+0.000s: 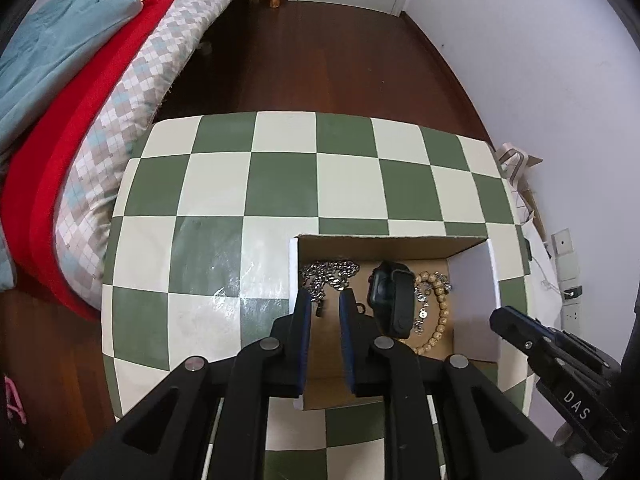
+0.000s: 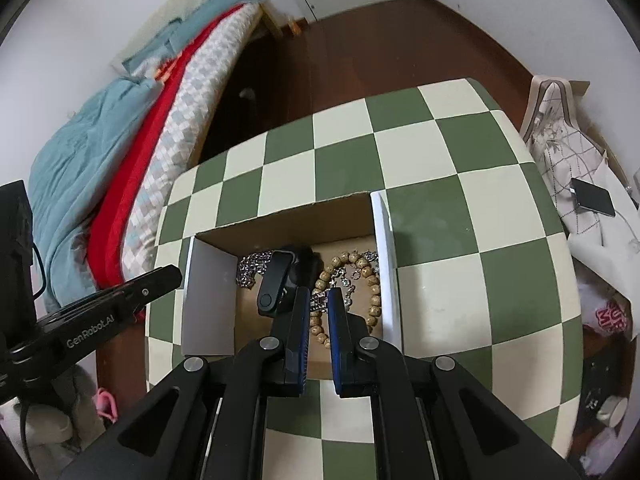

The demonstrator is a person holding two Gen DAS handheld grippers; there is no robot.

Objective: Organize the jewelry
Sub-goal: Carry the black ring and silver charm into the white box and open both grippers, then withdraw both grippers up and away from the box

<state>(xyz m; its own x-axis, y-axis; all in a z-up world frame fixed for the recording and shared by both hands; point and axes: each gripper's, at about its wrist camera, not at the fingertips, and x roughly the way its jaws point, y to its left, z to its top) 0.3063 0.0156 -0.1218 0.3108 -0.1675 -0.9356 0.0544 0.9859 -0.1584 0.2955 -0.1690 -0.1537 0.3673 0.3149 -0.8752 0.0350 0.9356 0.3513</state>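
**Jewelry gathered in the box, both tools empty above it**

We see an open cardboard box [image 1: 394, 246] sitting on the green-and-cream checkered tabletop [image 1: 280, 184], with all the jewelry inside it. A silver chain [image 1: 330, 274] lies at the box's left end in the left wrist view, a black smartwatch [image 1: 390, 300] rests in the middle, and a wooden bead bracelet [image 1: 436, 312] lies toward the right, with a thinner silver charm bracelet [image 1: 422, 308] lying inside the bead loop.

Our left hand-held gripper [image 1: 325, 300] hangs over the box near the chain, its blue-padded fingers nearly together with only a narrow gap and nothing between them. Our right hand-held gripper [image 2: 319, 299] hangs over the bead bracelet and the watch strap, likewise clenched to a narrow slit and carrying nothing. Each tool shows at the edge of the other's view, beside the box.

A bed [image 1: 104, 92] with a red blanket stands past the tabletop's left side, on a dark wooden floor [image 1: 340, 60].
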